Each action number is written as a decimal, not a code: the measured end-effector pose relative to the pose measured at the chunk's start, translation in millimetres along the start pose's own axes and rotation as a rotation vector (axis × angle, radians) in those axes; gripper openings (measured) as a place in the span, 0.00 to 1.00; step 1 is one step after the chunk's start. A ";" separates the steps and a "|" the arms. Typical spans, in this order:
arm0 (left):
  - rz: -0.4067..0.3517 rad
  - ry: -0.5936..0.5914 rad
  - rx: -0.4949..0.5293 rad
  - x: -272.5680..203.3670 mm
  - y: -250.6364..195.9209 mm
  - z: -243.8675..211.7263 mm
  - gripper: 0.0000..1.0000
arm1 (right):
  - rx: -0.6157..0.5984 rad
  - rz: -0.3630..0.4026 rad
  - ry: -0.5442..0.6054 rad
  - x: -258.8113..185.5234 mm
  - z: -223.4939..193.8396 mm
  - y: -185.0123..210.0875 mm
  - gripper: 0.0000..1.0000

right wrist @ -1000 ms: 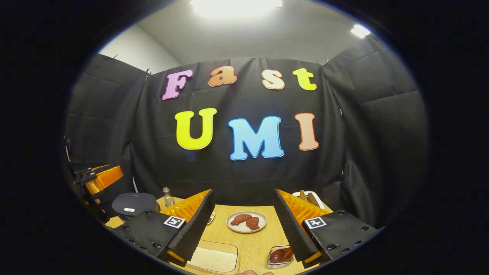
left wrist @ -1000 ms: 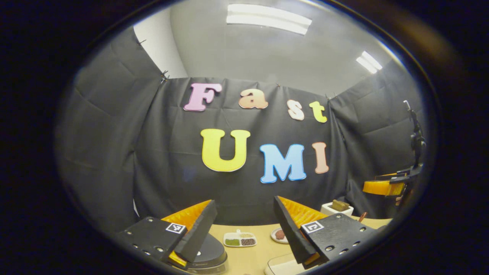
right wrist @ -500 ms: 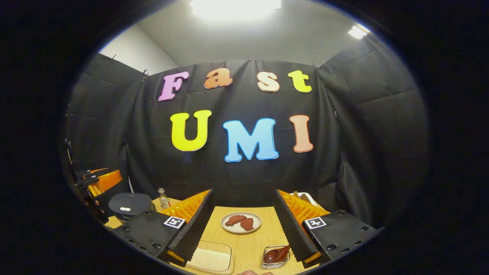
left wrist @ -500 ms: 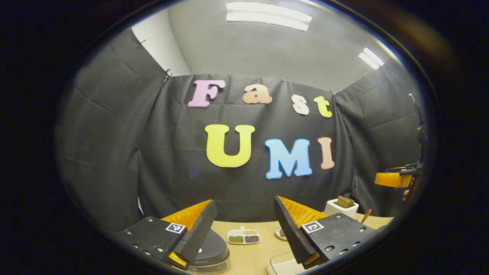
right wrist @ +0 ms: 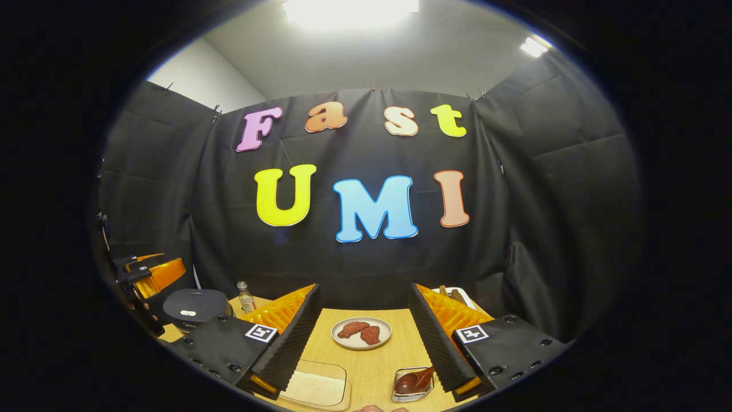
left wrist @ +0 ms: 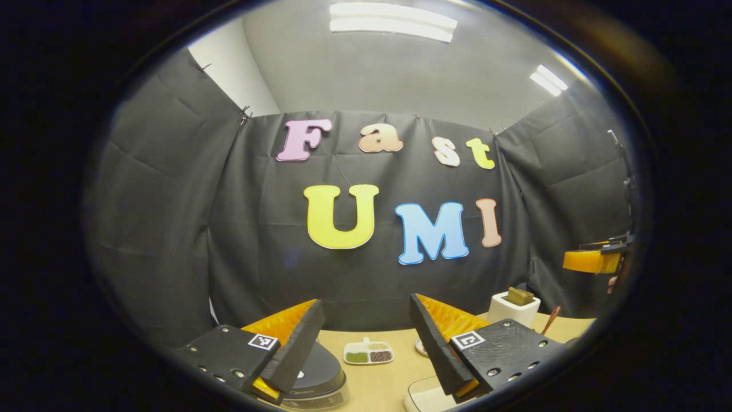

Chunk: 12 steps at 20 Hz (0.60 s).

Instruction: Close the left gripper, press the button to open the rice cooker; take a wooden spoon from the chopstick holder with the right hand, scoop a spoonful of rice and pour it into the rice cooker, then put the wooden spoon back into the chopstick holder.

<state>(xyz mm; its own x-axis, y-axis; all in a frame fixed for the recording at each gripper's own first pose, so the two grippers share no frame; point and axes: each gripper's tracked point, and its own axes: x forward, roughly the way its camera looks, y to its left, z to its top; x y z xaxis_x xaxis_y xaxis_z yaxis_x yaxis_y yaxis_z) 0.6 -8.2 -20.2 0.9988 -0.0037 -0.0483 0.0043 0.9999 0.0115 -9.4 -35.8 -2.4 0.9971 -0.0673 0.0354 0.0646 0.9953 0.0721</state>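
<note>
Dark-lidded rice cooker [right wrist: 195, 306] sitting shut at the table's left end, button unpressed, so nothing done yet. Left gripper [left wrist: 366, 352] hovering above with fingers apart, needing to close first. Right gripper [right wrist: 363, 349] likewise spread, holding nothing. Showing in the left gripper view, far right: white chopstick holder [left wrist: 513, 310]. Showing in the right gripper view: rice tray [right wrist: 317, 386].
</note>
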 end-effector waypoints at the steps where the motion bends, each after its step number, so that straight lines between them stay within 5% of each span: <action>1: 0.011 0.001 0.012 0.7 6.4 0.6 0.92 | -0.006 0.000 0.005 -0.1 -1.8 -0.4 0.96; 4: 0.032 0.008 0.042 2.0 23.9 0.4 0.92 | -0.027 0.001 0.015 0.9 -4.5 0.1 0.97; 6: 0.047 0.027 0.054 6.3 39.4 3.0 0.68 | -0.032 0.003 0.018 -0.2 -5.9 0.2 0.97; 8: 0.017 0.041 0.050 8.3 42.5 8.4 0.68 | -0.034 0.009 0.023 0.9 -7.9 1.5 0.97; 9: -0.013 0.050 0.038 10.0 41.5 11.9 0.52 | -0.035 0.010 0.027 1.1 -9.8 1.2 0.97; 11: -0.058 0.067 -0.008 7.5 40.0 12.9 0.47 | -0.042 0.019 0.037 1.8 -13.7 3.2 0.97; 12: -0.061 0.071 -0.021 7.4 48.7 15.6 0.36 | -0.045 0.019 0.040 2.3 -14.3 2.6 0.97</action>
<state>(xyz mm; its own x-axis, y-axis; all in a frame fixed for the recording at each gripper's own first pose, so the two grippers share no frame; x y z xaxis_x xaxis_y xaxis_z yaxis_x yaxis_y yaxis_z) 8.9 40.3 -4.3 0.9908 -0.0642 -0.1192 0.0629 0.9979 -0.0145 -6.4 -32.4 -16.4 0.9989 -0.0465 -0.0032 0.0465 0.9986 0.0266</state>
